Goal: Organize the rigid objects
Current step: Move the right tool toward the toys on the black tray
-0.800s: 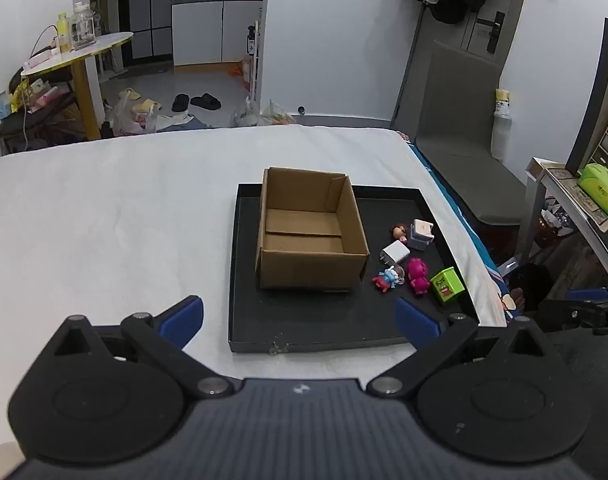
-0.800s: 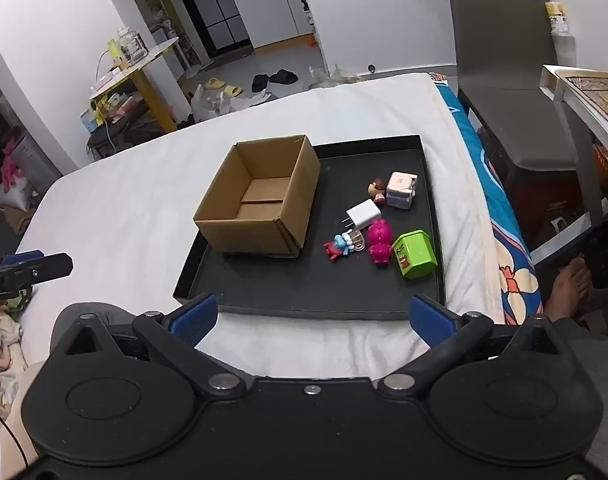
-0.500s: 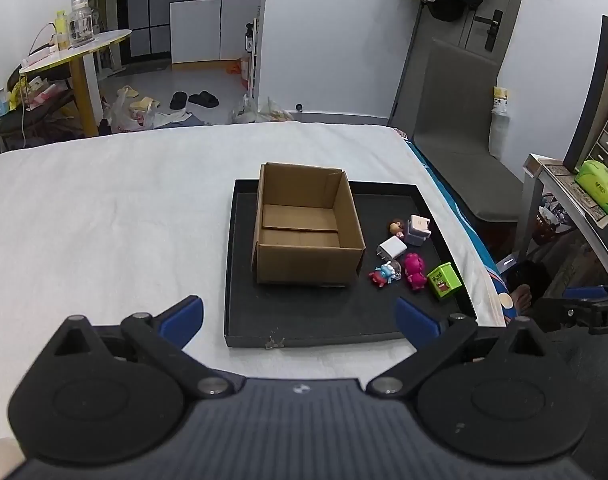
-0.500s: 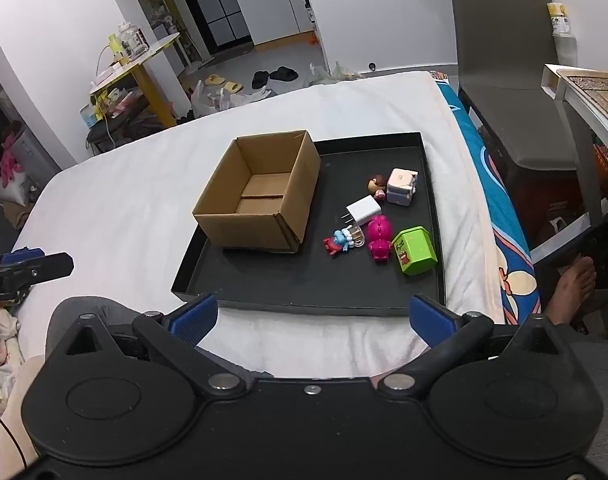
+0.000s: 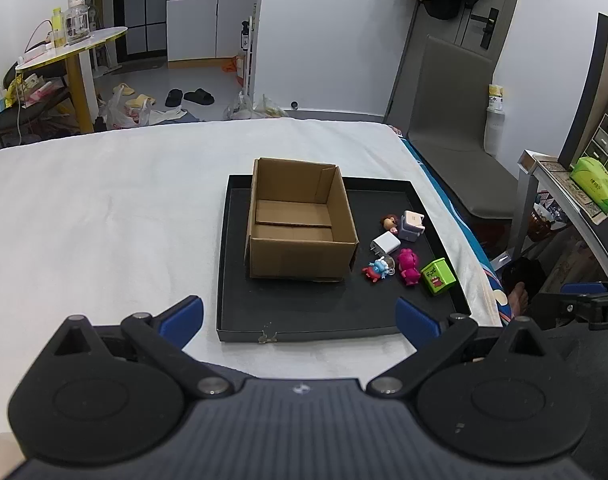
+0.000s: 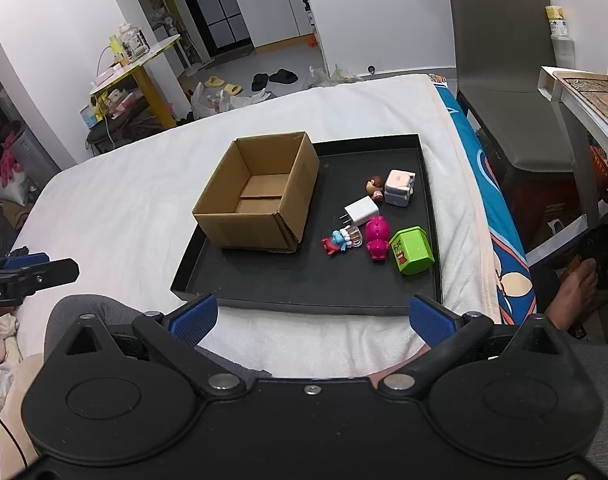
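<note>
An empty cardboard box point(image 5: 300, 224) point(image 6: 260, 192) stands on the left half of a black tray point(image 5: 311, 312) point(image 6: 304, 284) on a white bed. To its right lie several small toys: a green cube point(image 5: 437, 276) point(image 6: 412, 250), a pink figure point(image 5: 407, 266) point(image 6: 376, 238), a blue and red figure point(image 5: 377, 270) point(image 6: 337, 242), a white charger point(image 5: 385, 245) point(image 6: 361, 210), a brown-haired doll head point(image 5: 389, 222) point(image 6: 374, 187) and a pale block point(image 5: 411, 225) point(image 6: 399, 187). My left gripper point(image 5: 300, 318) and right gripper point(image 6: 311, 316) both hang open and empty, short of the tray's near edge.
The white bed point(image 5: 104, 208) stretches left of the tray. A grey chair point(image 5: 455, 120) and a desk point(image 5: 575, 200) stand to the right. A person's foot point(image 6: 579, 288) rests by the bed. A round side table point(image 5: 72, 46) and floor clutter lie beyond.
Both grippers have drawn back and up a little, so the tray and box look slightly smaller and farther. The toys have not moved.
</note>
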{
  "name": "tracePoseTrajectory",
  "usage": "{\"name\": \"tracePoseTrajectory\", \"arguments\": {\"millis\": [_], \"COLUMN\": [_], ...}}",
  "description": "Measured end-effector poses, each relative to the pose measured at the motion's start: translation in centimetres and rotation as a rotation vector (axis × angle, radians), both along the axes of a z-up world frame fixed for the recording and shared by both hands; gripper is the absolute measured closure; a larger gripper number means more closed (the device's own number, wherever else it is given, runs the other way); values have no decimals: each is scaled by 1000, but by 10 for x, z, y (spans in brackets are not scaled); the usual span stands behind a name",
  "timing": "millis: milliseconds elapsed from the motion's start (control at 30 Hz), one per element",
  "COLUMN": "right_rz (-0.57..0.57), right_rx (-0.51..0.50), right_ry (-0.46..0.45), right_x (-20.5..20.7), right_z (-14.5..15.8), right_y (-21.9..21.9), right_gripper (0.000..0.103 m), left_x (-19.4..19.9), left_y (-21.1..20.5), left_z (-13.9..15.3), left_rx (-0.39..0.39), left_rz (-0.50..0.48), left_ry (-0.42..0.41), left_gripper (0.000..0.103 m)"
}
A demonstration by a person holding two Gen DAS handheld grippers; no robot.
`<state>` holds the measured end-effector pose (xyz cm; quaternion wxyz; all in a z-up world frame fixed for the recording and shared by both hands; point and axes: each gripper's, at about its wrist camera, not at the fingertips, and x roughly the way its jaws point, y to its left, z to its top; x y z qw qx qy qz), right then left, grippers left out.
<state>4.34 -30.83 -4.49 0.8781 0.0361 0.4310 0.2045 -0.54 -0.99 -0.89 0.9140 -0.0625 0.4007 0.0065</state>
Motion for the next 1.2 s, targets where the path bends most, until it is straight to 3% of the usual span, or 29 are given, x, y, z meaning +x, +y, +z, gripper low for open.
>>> {"name": "tracePoseTrajectory", "arguments": {"millis": [1200], "right_rz": [-19], "right_rx": [-21], "right_ry": [-2], "right_x": [0], "right_z": [-3], "right_y": [-4], "right_gripper": [0], "left_x": [-1], "left_y": [1], "left_z": [-3], "left_rx": [-8], "left_rz": [5], "left_ry": [5], "left_gripper": [1]}}
